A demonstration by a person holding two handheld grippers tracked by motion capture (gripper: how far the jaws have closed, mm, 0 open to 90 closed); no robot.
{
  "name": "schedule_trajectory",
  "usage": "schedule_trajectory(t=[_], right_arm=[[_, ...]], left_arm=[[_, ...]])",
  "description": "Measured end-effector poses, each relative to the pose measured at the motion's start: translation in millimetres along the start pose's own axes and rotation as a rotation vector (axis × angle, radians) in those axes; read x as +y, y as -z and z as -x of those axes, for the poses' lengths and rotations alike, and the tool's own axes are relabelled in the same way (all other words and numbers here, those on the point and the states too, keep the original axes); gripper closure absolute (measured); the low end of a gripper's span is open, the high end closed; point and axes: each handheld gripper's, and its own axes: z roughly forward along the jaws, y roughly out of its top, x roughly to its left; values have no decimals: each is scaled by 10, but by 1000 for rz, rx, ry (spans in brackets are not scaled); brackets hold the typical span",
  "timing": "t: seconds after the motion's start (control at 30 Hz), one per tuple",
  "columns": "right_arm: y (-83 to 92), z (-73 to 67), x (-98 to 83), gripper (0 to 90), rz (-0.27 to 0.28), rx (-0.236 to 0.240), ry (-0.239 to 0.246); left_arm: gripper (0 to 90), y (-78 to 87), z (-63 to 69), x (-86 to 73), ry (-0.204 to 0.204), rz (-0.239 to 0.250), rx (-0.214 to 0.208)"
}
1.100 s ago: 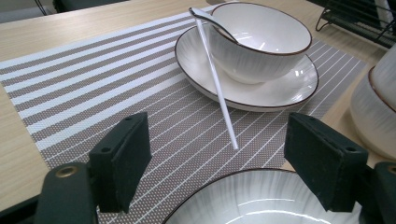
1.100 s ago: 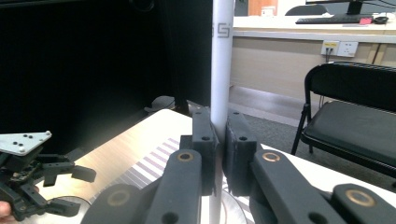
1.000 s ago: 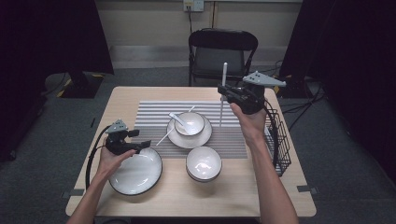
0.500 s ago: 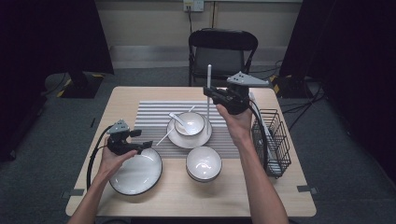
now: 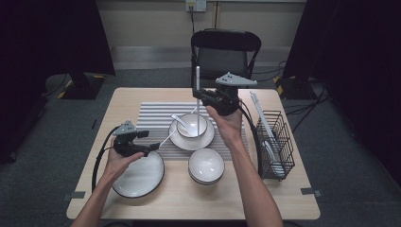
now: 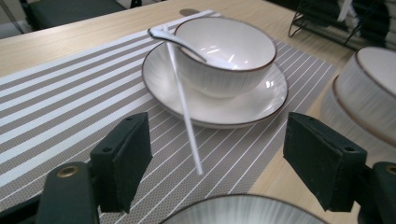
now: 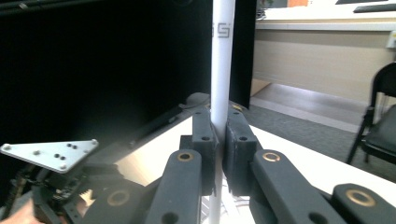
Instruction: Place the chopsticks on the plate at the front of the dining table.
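My right gripper point(image 5: 199, 95) is shut on a white chopstick point(image 5: 197, 75) and holds it upright over the white bowl point(image 5: 193, 125) at the table's middle. In the right gripper view both pads clamp the chopstick point(image 7: 222, 70) inside the gripper point(image 7: 217, 154). The bowl holds a white spoon point(image 5: 178, 119) and sits on a plate point(image 5: 189, 141). A second chopstick point(image 6: 184, 107) leans from the striped mat up onto that plate's rim. My left gripper point(image 5: 147, 141) hovers open over the far edge of a flat plate point(image 5: 139, 178), its jaws point(image 6: 219, 158) facing the leaning chopstick and touching nothing.
Stacked white bowls point(image 5: 206, 165) stand at front centre. A black wire rack point(image 5: 276, 142) with a long white utensil sits at the right edge. The striped placemat point(image 5: 156, 113) covers the far middle. A black chair point(image 5: 224, 52) stands behind the table.
My right hand has carried the upright chopstick leftward, from beside the wire rack to above the bowl with the spoon. The left hand has stayed put.
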Motion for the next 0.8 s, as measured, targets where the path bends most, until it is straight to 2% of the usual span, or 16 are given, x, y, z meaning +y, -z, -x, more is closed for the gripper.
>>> schedule_trajectory(t=[0.3, 0.43, 0.5, 0.6, 0.67, 0.8], right_arm=[[-119, -94, 30, 849, -2, 30, -2], [-190, -159, 36, 849, -11, 45, 8], [-233, -199, 38, 849, -23, 57, 19], [-286, -252, 33, 849, -32, 69, 25], [-315, -277, 13, 849, -30, 79, 21], [-383, -321, -53, 849, -45, 90, 22]], left_arm=[[253, -43, 75, 145, -25, 27, -15], [264, -77, 110, 190, -32, 21, -42], [310, -79, 129, 229, -39, 35, -55], [305, -60, 151, 304, -44, 58, -57], [308, -50, 167, 334, -23, 81, -86], [341, -54, 196, 360, -44, 90, -91]])
